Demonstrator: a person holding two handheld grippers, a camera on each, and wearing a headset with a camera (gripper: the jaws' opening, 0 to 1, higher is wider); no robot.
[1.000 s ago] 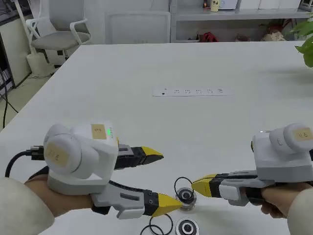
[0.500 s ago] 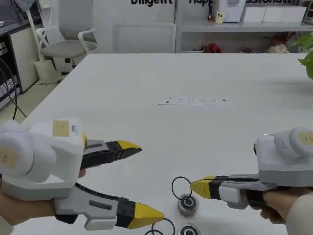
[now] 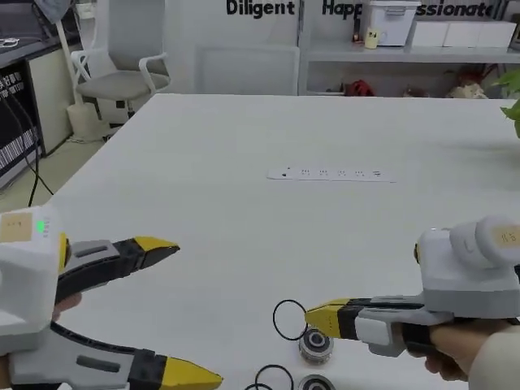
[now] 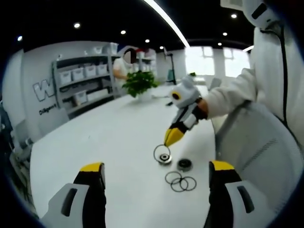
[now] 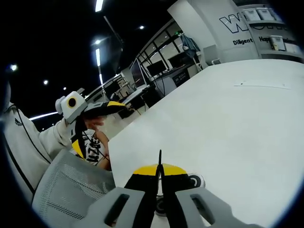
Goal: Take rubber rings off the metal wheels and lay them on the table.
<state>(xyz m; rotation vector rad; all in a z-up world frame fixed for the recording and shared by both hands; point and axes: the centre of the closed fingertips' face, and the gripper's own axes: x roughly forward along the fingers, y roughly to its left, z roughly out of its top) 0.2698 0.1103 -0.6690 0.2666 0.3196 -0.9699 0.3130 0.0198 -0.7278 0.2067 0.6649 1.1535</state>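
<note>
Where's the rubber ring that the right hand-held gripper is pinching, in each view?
Head view: rubber ring lower centre, at the right hand-held gripper's yellow tip.
Left gripper view: centre, a loop under that tip.
Right gripper view: bottom centre, a thin dark line between the shut jaws.
Shared landmark: metal wheel by the tip.

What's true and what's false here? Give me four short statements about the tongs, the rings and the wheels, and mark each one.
1. The right tongs are shut on a rubber ring. True.
2. The left tongs grip a wheel. False: they are open and hold nothing.
3. Two metal wheels stand on the table. True.
4. No rings lie on the table. False: loose rings lie beside the wheels.
</note>
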